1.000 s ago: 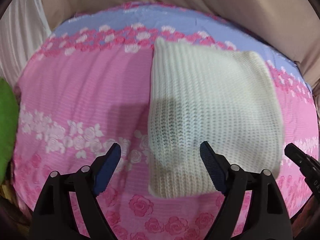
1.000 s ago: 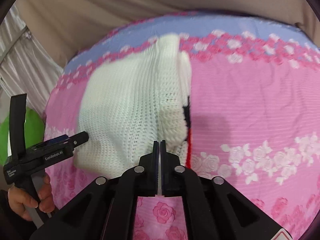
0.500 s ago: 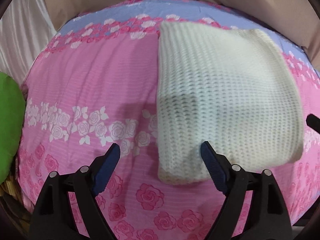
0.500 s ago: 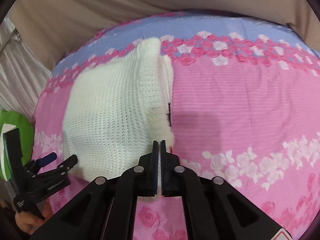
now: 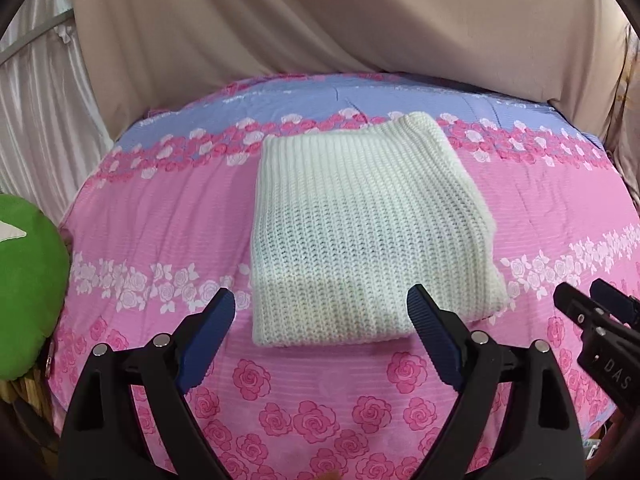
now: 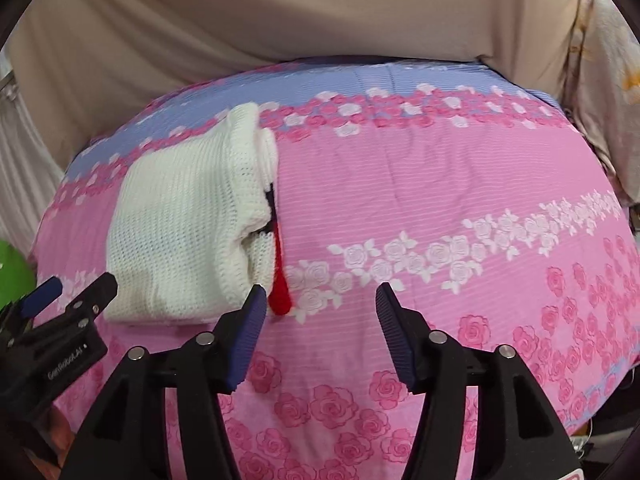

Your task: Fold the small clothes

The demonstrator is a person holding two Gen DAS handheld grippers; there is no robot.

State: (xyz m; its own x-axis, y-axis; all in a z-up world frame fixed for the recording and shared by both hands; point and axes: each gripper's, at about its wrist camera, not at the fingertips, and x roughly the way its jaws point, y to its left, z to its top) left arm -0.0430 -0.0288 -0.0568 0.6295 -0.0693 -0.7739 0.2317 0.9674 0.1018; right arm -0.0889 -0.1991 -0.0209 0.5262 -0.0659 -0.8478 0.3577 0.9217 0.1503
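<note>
A white knitted sweater [image 5: 360, 232] lies folded into a thick rectangle on the pink flowered bedsheet [image 5: 160, 208]. In the right wrist view the sweater [image 6: 180, 220] shows folded layers at its right edge, with a red and black trim [image 6: 280, 292] sticking out. My left gripper [image 5: 320, 312] is open and empty, held just in front of the sweater's near edge. My right gripper [image 6: 320, 300] is open and empty, to the right of the sweater's near corner. Each gripper shows at the edge of the other's view.
A green cushion [image 5: 28, 292] lies at the bed's left edge. Beige cloth [image 5: 320, 20] hangs behind the bed and pale curtains [image 5: 32, 100] at the left. The sheet has a blue band [image 6: 360, 80] at the far side.
My right gripper has opened and let go of the sweater. Both grippers have drawn back from the sweater, which now lies flat and folded on the bed.
</note>
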